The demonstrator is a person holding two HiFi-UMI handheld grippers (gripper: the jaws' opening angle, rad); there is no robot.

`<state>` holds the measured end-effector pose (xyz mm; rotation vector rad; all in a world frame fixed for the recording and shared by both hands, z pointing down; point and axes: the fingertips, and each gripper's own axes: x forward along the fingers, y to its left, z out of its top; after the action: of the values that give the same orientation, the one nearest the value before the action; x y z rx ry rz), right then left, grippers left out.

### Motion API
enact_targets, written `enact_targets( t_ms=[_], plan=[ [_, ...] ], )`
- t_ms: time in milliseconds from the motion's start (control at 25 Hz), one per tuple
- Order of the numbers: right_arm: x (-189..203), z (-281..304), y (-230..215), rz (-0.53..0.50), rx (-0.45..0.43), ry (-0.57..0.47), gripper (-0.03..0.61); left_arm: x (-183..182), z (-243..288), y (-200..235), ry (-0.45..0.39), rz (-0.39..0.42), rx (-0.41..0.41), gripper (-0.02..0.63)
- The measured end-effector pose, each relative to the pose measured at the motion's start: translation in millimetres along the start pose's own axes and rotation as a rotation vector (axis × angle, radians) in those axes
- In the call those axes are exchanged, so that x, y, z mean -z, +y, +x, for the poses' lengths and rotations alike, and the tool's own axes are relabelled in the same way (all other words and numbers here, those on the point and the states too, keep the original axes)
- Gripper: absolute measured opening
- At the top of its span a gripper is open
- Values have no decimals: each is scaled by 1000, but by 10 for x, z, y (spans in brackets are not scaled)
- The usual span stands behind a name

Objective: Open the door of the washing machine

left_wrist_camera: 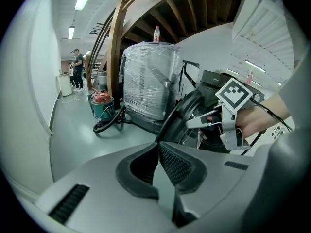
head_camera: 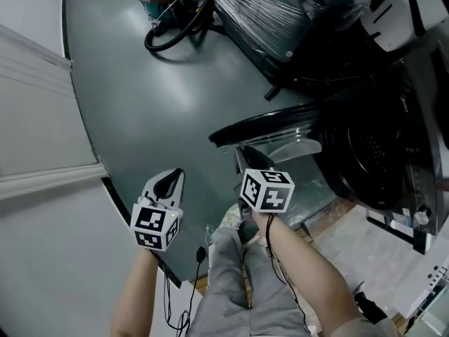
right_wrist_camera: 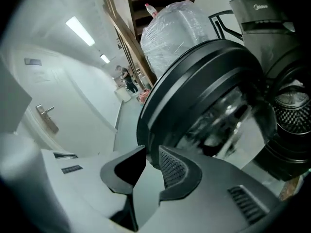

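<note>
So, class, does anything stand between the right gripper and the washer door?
Nothing visible does. The door stands open directly ahead of the right gripper, its rim just past the jaw tips, with nothing between.

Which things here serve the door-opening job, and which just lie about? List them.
Job: round black glass-windowed washing machine door; dark front-loading washing machine; right gripper near the door's rim.
Lying about: bulky plastic-wrapped load; red-and-green vacuum cleaner with black hose.
</note>
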<state>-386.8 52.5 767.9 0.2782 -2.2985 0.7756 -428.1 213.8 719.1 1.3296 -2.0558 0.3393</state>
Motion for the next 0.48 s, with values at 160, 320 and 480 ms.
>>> enact_targets(
  t_ms=[160, 320, 480],
  plan=[
    [-136, -240, -161, -25, 0, -10, 106, -129, -15, -104, -7, 18, 13, 29],
    [-309, -578, -239, -36, -10, -47, 106, -369, -19, -307, -25, 57, 39, 29],
    [-529, -1045, -250, -61, -29, -94, 106, -735, -78, -594, -60, 89, 65, 29]
  ],
)
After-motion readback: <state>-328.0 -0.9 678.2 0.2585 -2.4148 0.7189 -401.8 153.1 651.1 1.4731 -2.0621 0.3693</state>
